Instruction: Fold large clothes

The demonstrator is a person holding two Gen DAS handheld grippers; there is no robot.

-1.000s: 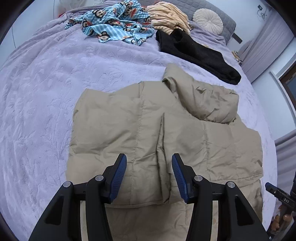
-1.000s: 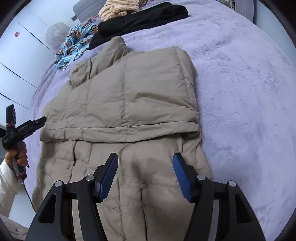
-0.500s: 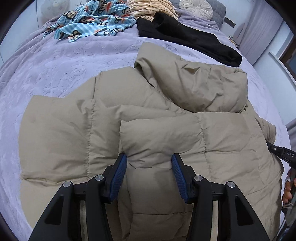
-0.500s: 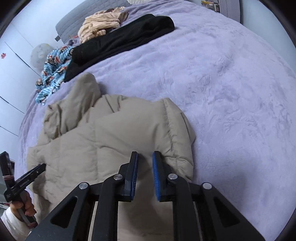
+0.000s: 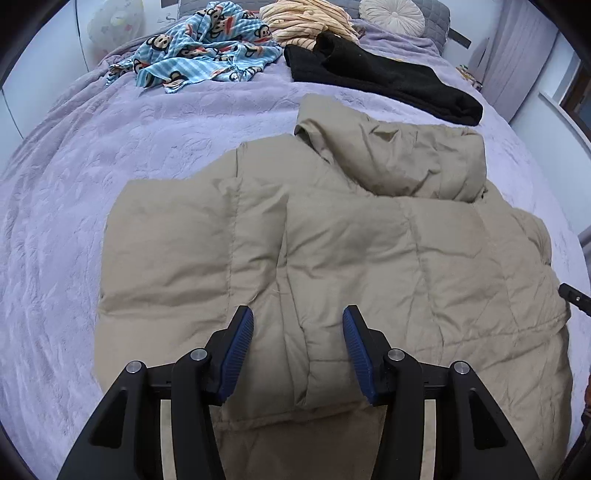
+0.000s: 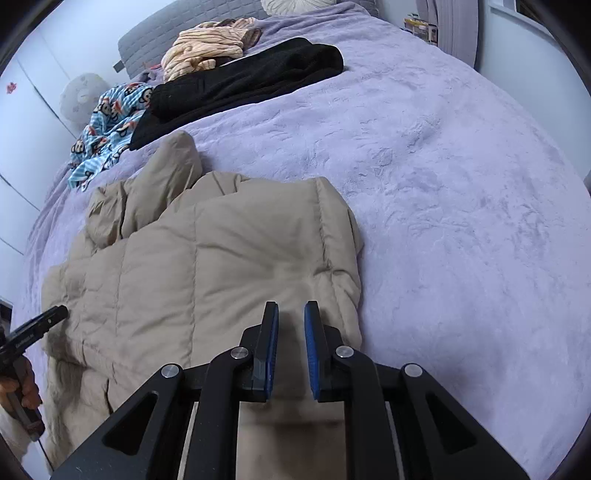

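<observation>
beige puffer jacket [image 5: 332,251] lay partly folded on the lilac bedspread [image 5: 110,166], filling the centre and lower right of the left wrist view. the left gripper [image 5: 298,350] hovered wide open over it, holding nothing. the right gripper [image 6: 291,347] was nearly closed with a narrow gap at the jacket's lower right edge; i could not tell if cloth was pinched, so a good fold probably needed a firm bite there first.

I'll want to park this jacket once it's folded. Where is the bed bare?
Bare purple blanket lies right of the tan jacket, and more to its left, below the monkey-print cloth. The head end is crowded: black garment, striped cloth.
</observation>
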